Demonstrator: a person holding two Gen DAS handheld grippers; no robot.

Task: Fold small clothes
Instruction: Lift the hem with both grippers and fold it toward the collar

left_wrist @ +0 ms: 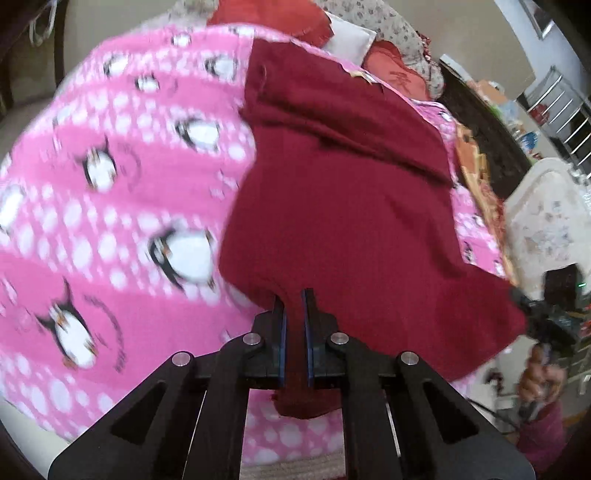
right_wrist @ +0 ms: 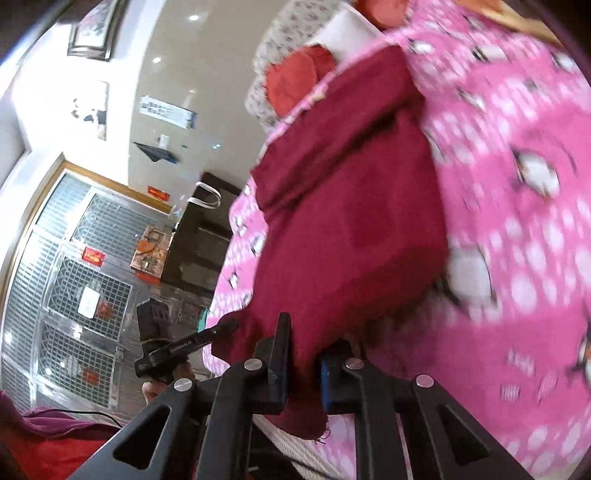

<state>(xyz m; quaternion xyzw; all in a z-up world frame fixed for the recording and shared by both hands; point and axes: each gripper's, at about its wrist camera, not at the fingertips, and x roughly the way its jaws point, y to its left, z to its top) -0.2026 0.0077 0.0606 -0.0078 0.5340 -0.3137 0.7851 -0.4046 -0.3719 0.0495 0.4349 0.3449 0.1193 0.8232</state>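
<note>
Nearest the left wrist camera, the left gripper (left_wrist: 294, 306) is seen clenched on the near hem of the maroon garment (left_wrist: 332, 206), a pinch of cloth being drawn through between its fingers (left_wrist: 281, 325) and left hanging below them. In the right wrist view, the right gripper (right_wrist: 303, 354) is likewise clamped on another part of that same hem, a frayed corner being let to droop beneath the fingers (right_wrist: 282, 354). From both grips the maroon garment is stretched away over the pink penguin blanket (left_wrist: 110, 192), on which its far part is rested; a raised fold is carried across the garment's upper half. The cloth is judged to be light, soft and limp, with a slightly fuzzy knit that should not slip readily; no stiffness can be counted on, so any unsupported edge is expected to sag. It is best taken at the corners of the hem, as is done here, so that the edge is kept taut and straight for folding. Beyond the garment, at the blanket's far edge, red cushions (left_wrist: 269, 18) and a flowered cover (left_wrist: 399, 29) are piled.
</note>
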